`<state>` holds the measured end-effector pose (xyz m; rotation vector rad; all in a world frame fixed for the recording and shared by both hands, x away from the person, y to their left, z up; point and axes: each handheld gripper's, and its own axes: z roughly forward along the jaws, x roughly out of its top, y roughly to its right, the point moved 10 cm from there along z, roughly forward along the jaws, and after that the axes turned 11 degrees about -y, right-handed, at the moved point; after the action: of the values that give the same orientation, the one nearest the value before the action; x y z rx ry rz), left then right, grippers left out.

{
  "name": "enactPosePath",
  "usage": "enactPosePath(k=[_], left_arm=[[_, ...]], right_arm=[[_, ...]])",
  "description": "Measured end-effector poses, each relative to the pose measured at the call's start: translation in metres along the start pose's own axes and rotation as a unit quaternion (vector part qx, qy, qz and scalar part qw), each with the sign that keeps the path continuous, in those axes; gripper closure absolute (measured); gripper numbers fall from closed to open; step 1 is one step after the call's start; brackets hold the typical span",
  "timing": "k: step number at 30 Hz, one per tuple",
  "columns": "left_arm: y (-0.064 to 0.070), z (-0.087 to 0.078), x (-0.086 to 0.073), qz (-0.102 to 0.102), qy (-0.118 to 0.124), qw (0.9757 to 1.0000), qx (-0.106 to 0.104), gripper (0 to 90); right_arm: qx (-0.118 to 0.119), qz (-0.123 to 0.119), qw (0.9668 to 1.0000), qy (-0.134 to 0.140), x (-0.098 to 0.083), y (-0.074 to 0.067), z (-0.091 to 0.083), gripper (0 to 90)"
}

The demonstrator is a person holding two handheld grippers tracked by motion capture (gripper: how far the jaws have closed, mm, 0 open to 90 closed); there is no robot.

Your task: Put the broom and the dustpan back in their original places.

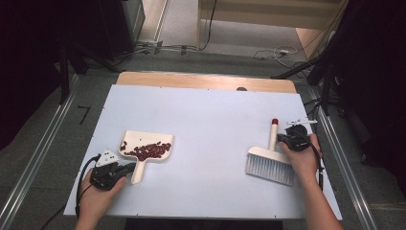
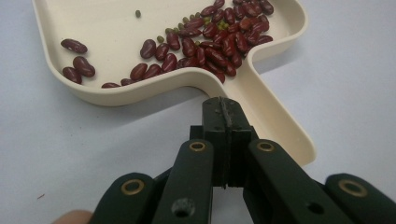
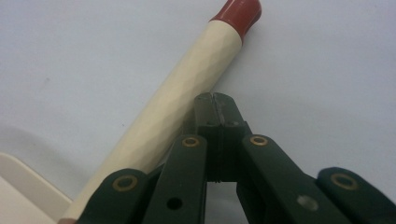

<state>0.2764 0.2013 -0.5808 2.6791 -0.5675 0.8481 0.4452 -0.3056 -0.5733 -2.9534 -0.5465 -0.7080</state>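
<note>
- The left claw (image 2: 223, 105) is closed on nothing, just beside the handle of the cream dustpan (image 1: 143, 155).
- The right claw (image 3: 215, 100) is closed and empty, beside the brush (image 1: 271, 160) handle.
- Red beans (image 2: 205, 44) lie in the dustpan on the table (image 1: 210, 120).

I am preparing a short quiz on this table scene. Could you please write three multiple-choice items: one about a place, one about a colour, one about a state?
1. Where are the red beans?
A. In the cream dustpan
B. Under the brush
C. Scattered on the floor

2. What colour is the cap on the brush handle?
A. Green
B. Red
C. Black

3. How do the jaws of the left gripper stand?
A. Wide open
B. Clamped on the dustpan handle
C. Shut with nothing between them

Answers:
1 A, the beans lie within the pan's rim.
2 B, the right gripper view shows a red tip.
3 C, the left gripper view shows the jaws pressed together beside the pan's handle.
</note>
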Motion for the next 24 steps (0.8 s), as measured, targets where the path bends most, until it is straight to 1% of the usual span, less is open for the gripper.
enactPosePath(k=[9,19,24], left_arm=[[0.001,0.000,0.000,0.002,0.001,1.0000,0.000,90.0],[0.004,0.001,0.001,0.006,0.000,1.0000,-0.001,90.0],[0.005,0.001,0.002,0.006,0.001,1.0000,-0.001,90.0]], right_arm=[[0.007,-0.007,0.9999,-0.004,0.008,-0.010,0.004,88.7],[0.013,-0.017,0.9998,-0.005,0.012,-0.017,0.005,88.7],[0.015,-0.016,0.9997,-0.006,0.012,-0.019,0.006,88.7]])
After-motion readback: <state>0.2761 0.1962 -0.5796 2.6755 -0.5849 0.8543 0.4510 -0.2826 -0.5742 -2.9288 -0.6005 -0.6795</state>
